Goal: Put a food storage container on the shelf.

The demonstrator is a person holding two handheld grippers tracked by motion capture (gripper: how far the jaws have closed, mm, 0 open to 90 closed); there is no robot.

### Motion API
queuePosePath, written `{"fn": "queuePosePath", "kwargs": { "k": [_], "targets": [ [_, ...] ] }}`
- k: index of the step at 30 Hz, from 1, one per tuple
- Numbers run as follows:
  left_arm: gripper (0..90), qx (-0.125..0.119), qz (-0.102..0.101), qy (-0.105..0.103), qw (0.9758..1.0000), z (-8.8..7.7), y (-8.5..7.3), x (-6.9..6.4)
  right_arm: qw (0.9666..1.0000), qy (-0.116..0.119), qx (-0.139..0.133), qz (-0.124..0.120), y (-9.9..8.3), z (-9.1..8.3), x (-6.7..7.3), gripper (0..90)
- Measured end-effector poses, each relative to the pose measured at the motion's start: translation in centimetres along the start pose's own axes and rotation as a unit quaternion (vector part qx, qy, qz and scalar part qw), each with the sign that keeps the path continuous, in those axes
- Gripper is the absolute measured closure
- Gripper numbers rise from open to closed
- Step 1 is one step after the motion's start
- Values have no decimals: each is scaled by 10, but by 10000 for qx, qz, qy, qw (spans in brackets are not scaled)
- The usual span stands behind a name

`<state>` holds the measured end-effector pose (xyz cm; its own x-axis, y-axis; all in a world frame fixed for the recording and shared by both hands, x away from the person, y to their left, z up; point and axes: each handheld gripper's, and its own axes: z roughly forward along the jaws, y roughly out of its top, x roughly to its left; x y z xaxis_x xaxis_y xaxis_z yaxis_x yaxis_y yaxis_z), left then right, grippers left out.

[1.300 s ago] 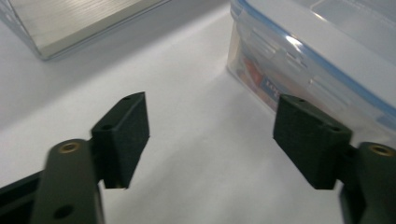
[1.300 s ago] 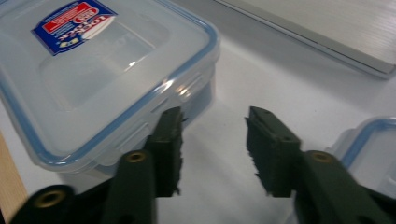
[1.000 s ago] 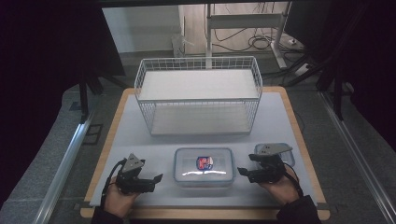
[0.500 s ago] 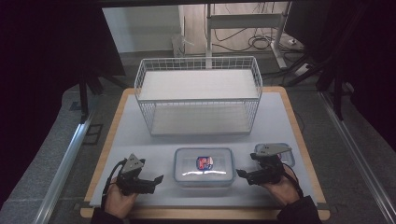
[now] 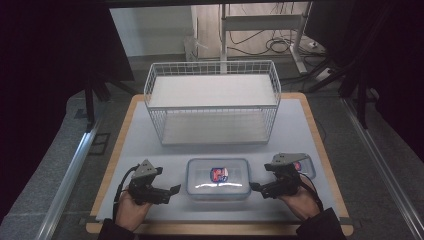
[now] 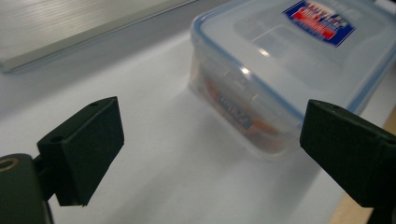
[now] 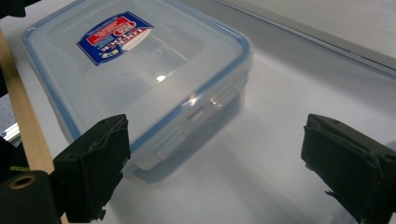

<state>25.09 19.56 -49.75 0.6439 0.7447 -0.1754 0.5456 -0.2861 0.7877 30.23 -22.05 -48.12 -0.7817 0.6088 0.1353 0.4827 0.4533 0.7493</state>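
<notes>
The box (image 5: pixel 218 178) sits at 6 o'clock on the mat (image 5: pixel 145 145), with the basket (image 5: pixel 212 102) behind it at 12. From above you can't see the clips on its short end, but the right gripper view has them up close. The left gripper (image 5: pixel 172 190) is at the box's 9, the right gripper (image 5: pixel 256 189) at its 3, both pointing inward, hands low. Right jaws have just been opening; both pairs are wide with nothing between them.

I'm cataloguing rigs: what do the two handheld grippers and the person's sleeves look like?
Both the left gripper and right gripper are black, with blocky matte jaws, a grey three-cornered plate on top and a black cable trailing back. The sleeves are dark.
</notes>
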Motion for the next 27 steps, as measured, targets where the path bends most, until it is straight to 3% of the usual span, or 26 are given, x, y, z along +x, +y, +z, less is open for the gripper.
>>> {"fn": "queuePosePath", "kwargs": {
  "k": [7, 11, 14, 17, 20, 27],
  "targets": [
    [32, 242, -174, -429, 9986, 17, 5, -1, 9996, 123, 174, 203, 5, 9, 4, 25],
    [16, 169, -281, -768, 9965, 24, 7, -3, 9986, 285, 246, 379, 7, 14, 7, 47],
    [16, 180, -237, -820, 9962, 28, 9, -6, 9981, 349, 272, 422, 8, 18, 10, 69],
    [26, 118, -348, -1005, 9943, 31, 13, -5, 9976, 444, 264, 453, 8, 22, 10, 68],
    [40, 292, -364, -1062, 9932, 40, 16, -5, 9972, 465, 256, 535, 10, 25, 7, 73],
    [16, 626, -578, -1472, 9854, 63, 23, -4, 9917, 848, 374, 888, 11, 34, 4, 78]
  ]
}}
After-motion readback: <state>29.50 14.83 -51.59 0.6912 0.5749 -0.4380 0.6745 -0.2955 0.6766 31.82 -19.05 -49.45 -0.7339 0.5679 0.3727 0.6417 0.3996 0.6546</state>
